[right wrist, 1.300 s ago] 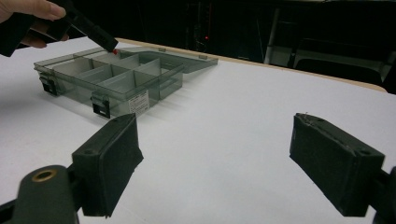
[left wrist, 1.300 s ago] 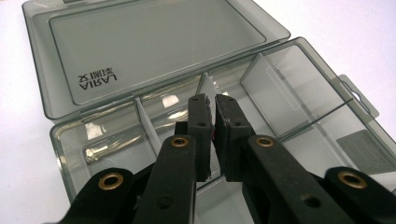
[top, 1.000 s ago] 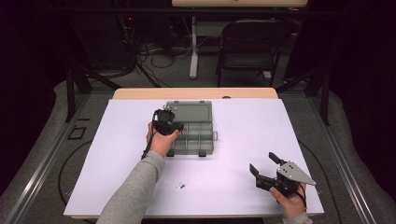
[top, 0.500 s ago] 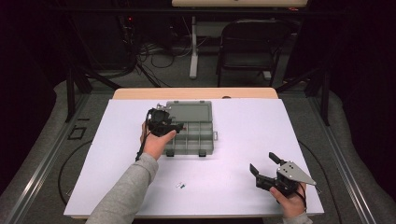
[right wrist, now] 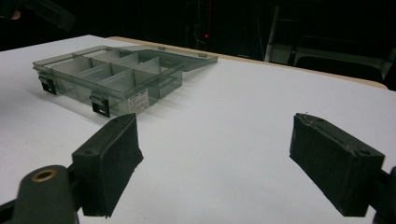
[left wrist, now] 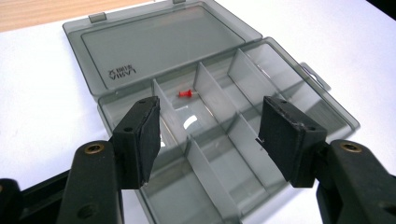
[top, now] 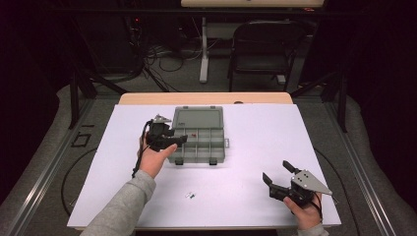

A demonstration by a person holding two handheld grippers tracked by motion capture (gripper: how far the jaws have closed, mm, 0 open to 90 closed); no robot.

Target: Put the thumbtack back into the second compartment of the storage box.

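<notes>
A smoky grey compartment box (top: 222, 147) lies open at mid-table, its lid (top: 196, 117) flat behind it. A red push pin (left wrist: 185, 94) rests in a back compartment, a red speck (top: 193, 132) from above. My left gripper (top: 178, 140) hovers over the box's left end, open, with nothing between its jaws; in the left gripper view (left wrist: 211, 114) it looks down on the dividers. At the near right of the table my right gripper (top: 276, 171) is open and empty, facing the box (right wrist: 121, 100) across bare table in the right gripper view (right wrist: 215, 135).
Two tiny pieces (top: 190, 195), one white and one green, lie on the white table sheet (top: 255, 128) in front of the box. A wooden table edge (top: 206, 98) runs behind the box. Beyond stand a chair (top: 263, 44) and cables on the floor.
My left gripper has drifted a little left and toward the person, from over the box's middle to its left end. The right gripper has stayed put.
</notes>
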